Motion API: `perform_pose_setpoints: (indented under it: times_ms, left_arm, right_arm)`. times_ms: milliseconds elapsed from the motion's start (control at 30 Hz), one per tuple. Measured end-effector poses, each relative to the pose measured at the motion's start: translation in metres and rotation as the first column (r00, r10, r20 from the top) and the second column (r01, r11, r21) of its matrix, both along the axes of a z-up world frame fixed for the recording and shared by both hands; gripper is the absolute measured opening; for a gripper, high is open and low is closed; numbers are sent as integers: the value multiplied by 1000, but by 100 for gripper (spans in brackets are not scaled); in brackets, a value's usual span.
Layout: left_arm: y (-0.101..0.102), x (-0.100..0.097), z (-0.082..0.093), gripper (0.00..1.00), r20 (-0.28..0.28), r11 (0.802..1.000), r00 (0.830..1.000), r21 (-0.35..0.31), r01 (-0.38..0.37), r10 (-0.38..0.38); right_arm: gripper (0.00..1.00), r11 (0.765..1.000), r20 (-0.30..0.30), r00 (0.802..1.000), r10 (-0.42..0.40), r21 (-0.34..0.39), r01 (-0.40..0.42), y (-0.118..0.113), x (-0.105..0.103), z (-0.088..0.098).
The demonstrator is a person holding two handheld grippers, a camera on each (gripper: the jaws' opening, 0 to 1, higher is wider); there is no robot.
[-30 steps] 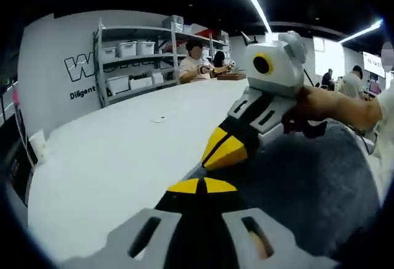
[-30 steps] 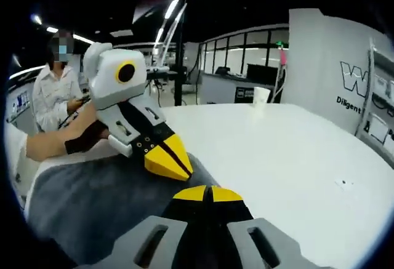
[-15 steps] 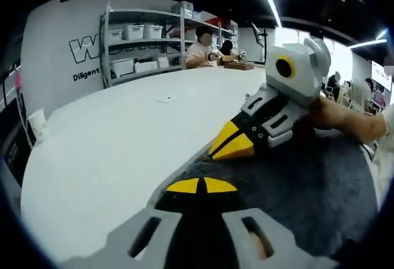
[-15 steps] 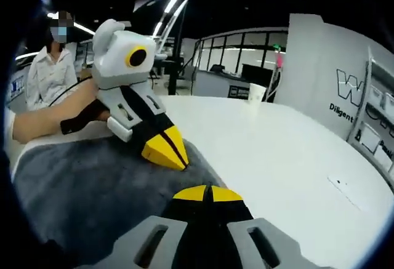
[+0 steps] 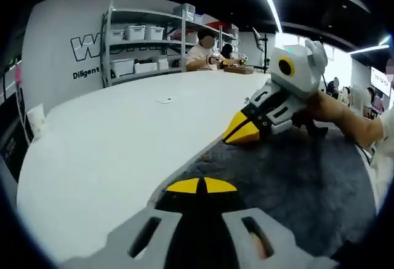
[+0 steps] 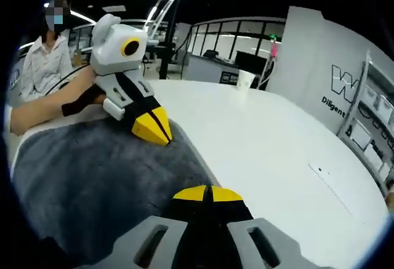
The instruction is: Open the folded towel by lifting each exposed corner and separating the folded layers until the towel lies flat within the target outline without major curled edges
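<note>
In the left gripper view the grey towel (image 5: pixel 289 176) covers the lower right of the frame, lying on the white desk (image 5: pixel 117 140). Its visible edge runs as a diagonal from the lower centre, at the left gripper (image 5: pixel 201 185), up to the right gripper (image 5: pixel 241 135) at right of centre, so the cloth's long axis follows that line. The left gripper's yellow-tipped fingers are pressed together at the towel's edge; whether a layer is pinched between them cannot be told. The right gripper's yellow fingers also meet in a closed point, touching the towel's edge where it meets the desk, with a hand (image 5: pixel 332 112) behind it at the right.

In the right gripper view the towel (image 6: pixel 92 183) spreads over the lower left, its edge slanting from the right gripper (image 6: pixel 207 192) at bottom centre up to the left gripper (image 6: pixel 154 130) at upper left. Both pairs of fingers sit closed on that edge. A paper cup (image 6: pixel 246 79) stands on the desk (image 6: pixel 277 152) in the upper middle.
</note>
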State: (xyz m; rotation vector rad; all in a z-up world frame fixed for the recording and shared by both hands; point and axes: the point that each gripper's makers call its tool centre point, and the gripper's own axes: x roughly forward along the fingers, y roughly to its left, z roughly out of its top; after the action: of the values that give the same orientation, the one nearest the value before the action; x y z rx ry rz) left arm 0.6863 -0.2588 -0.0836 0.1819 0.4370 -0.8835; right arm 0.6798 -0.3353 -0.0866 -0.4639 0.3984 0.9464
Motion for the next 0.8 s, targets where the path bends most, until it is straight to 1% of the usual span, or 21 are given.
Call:
perform_pose_setpoints:
  times_ms: [33, 67, 100, 200, 333, 400, 467, 533, 600, 667, 700, 767, 800]
  left_arm:
    - [0, 0, 0, 0, 0, 1000, 1000, -1, 0, 0]
    - [0, 0, 0, 0, 0, 1000, 1000, -1, 0, 0]
    - [-1, 0, 0, 0, 1, 1000, 1000, -2, -1, 1]
    - [-1, 0, 0, 0, 2, 1000, 1000, -2, -1, 1]
    - [-1, 0, 0, 0, 5, 1000, 1000, -2, 0, 0]
    - [-1, 0, 0, 0, 6, 1000, 1000, -3, 0, 0]
    - [-2, -1, 0, 0, 10, 1000, 1000, -5, -2, 2]
    - [-2, -1, -1, 0, 13, 1000, 1000, -12, -5, 5]
    - [-2, -1, -1, 0, 12, 1000, 1000, -15, -6, 6]
    - [-1, 1, -1, 0, 9, 1000, 1000, -17, -6, 6]
    - [-1, 1, -1, 0, 10, 1000, 1000, -19, -6, 7]
    - [-1, 0, -1, 0, 15, 1000, 1000, -22, -6, 7]
    - [0, 1, -1, 0, 15, 1000, 1000, -24, -7, 8]
  right_arm:
    - [0, 1000, -4, 1000, 10, -8, -10, -5, 1, 1]
    - [0, 1000, -10, 1000, -14, -24, 14, -12, 5, 1]
    - [0, 996, -8, 997, -72, -53, 72, -26, 11, 0]
    - [0, 998, -14, 998, -57, -43, 56, -35, 9, 0]
    - [0, 998, 0, 999, -38, -42, 38, -45, -5, -1]
    - [0, 998, 8, 1000, -25, -62, 26, -49, -6, -1]
    - [0, 995, 8, 999, -38, -94, 38, -57, -3, -1]
    - [0, 995, 10, 1000, -18, -102, 19, -60, -5, -2]
    - [0, 995, 13, 1000, -23, -99, 24, -69, -5, -2]
    - [0, 997, -7, 998, -66, -43, 65, -79, -5, -3]
    - [0, 998, -25, 998, -58, 35, 59, -79, -5, -1]
    - [0, 989, -87, 993, -84, 114, 93, -84, -3, 0]
    - [0, 987, -115, 988, -106, 109, 118, -94, -1, -1]
